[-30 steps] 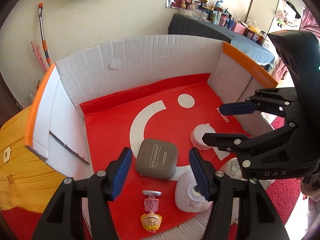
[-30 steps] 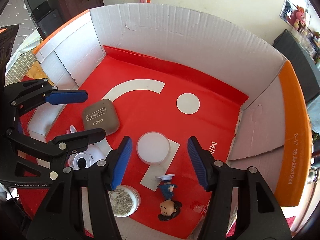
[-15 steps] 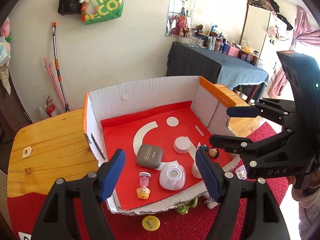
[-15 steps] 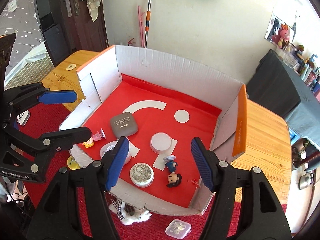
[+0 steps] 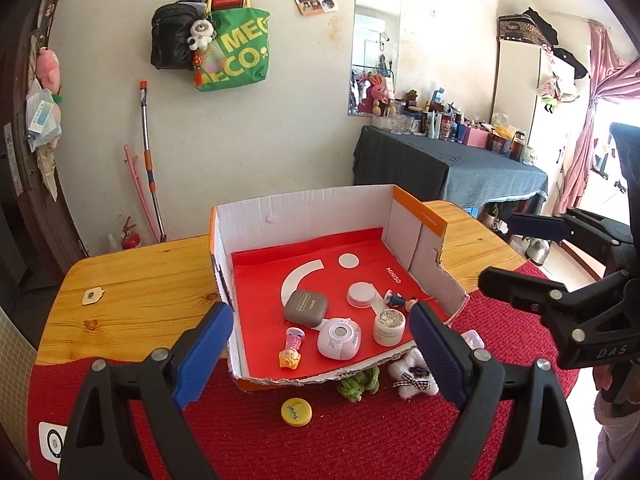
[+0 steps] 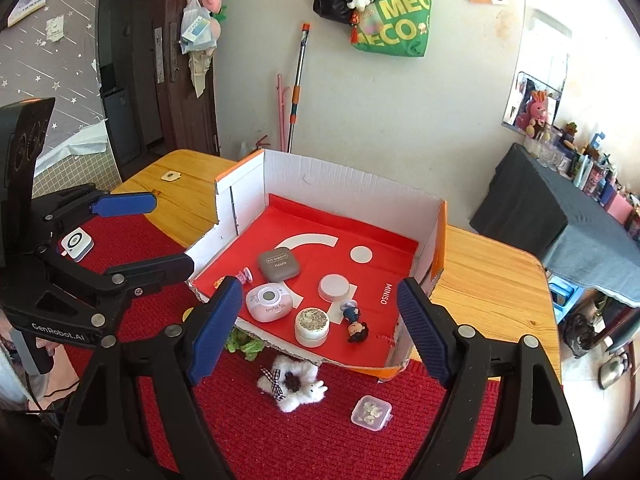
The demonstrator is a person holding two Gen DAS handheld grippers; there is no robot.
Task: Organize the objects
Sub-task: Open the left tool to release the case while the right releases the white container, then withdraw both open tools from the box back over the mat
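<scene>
We held both tools well above the round wooden table (image 5: 132,280), which was half covered by a red woven mat (image 5: 340,440). The left gripper (image 5: 320,350) had its blue-padded fingers (image 5: 204,348) spread wide with nothing between them, and the right gripper (image 6: 316,328) was equally wide open and empty.

The open cardboard box with white walls, orange edges and a red floor (image 6: 348,192) stood on the table, its torn front edge towards us. In the right wrist view, the grey rounded eye-shadow case (image 6: 279,263) lay near the centre of the floor. The flat white round lid (image 6: 333,286) lay at 3 o'clock from the case, apart from it. The white and pink rounded device with a grey round centre (image 6: 269,301) was at 6 o'clock from the case, just beside it. The small white jar with a speckled top (image 6: 312,326) stood at 4 o'clock from the device, near the front edge. The little dark-haired figurine in blue (image 6: 355,322) lay on its side at 3 o'clock from the jar. The small pink and yellow figurine (image 5: 292,348) lay at 9 o'clock from the device.

Outside the box, on the mat, we saw a white fluffy plush toy with a checked ribbon (image 6: 292,388), a green crocheted toy (image 6: 244,344), a small clear plastic case (image 6: 371,412) and a yellow round badge (image 5: 295,412)
</scene>
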